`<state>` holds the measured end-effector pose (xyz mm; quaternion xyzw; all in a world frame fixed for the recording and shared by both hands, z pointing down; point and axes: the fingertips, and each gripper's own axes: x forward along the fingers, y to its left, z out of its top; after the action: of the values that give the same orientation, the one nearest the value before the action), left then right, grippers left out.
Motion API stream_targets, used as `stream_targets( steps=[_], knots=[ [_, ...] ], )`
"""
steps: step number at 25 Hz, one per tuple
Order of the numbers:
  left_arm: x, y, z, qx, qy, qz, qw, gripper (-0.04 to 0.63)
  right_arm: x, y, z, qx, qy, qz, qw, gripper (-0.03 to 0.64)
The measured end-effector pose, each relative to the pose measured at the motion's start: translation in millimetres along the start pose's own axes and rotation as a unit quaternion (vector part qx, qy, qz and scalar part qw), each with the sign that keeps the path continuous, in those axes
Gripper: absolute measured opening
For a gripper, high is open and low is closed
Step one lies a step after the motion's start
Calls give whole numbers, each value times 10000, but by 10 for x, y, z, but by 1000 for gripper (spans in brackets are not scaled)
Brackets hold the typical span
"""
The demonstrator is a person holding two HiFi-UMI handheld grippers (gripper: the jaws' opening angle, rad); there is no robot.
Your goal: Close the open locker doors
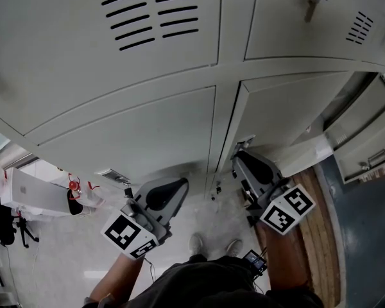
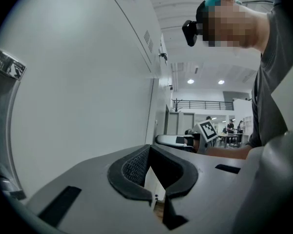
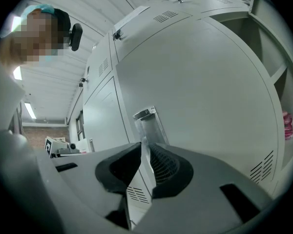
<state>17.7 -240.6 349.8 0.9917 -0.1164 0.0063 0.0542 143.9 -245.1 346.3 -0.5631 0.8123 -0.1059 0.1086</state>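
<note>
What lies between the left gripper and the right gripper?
In the head view, the locker's upright post stands between the left gripper and right gripper.

No words, numbers or brand names can be read. The only clear printed signs are black-and-white square markers: 1 point(image 1: 123, 231) on the cube of the left gripper point(image 1: 178, 186) and 1 point(image 1: 287, 208) on the cube of the right gripper point(image 1: 241, 158). They show block patterns, not letters. A label holder point(image 3: 147, 115) on a locker door point(image 3: 200, 96) has a dark strip at its top, too small to read. A sticker point(image 2: 9, 68) in the left gripper view has dark print, too blurred to read.
</note>
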Motion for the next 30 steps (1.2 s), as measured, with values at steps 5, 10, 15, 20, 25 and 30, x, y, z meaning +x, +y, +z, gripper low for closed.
stream_targets(
  steps=[5, 10, 15, 20, 25, 30],
  knots=[
    [-9, 5, -5, -12, 10, 35, 10000, 9, 38, -17, -3, 8, 7, 30, 10000, 60],
    [-21, 20, 2, 0, 8, 86, 10000, 9, 77, -31, -31, 26, 32, 47, 10000, 60],
    [-35, 34, 10, 4, 2, 132, 9999, 9, 116, -52, -56, 48, 57, 60, 10000, 60],
    [-40, 42, 5, 2, 1, 160, 9999, 9, 139, -62, -55, 51, 66, 69, 9999, 60],
    [-30, 37, 17, 8, 0, 159, 9999, 9, 137, -65, -58, 50, 84, 73, 9999, 60],
    [-14, 9, 28, 25, -5, 92, 10000, 9, 68, -43, -20, 49, 14, 41, 10000, 60]
  ],
)
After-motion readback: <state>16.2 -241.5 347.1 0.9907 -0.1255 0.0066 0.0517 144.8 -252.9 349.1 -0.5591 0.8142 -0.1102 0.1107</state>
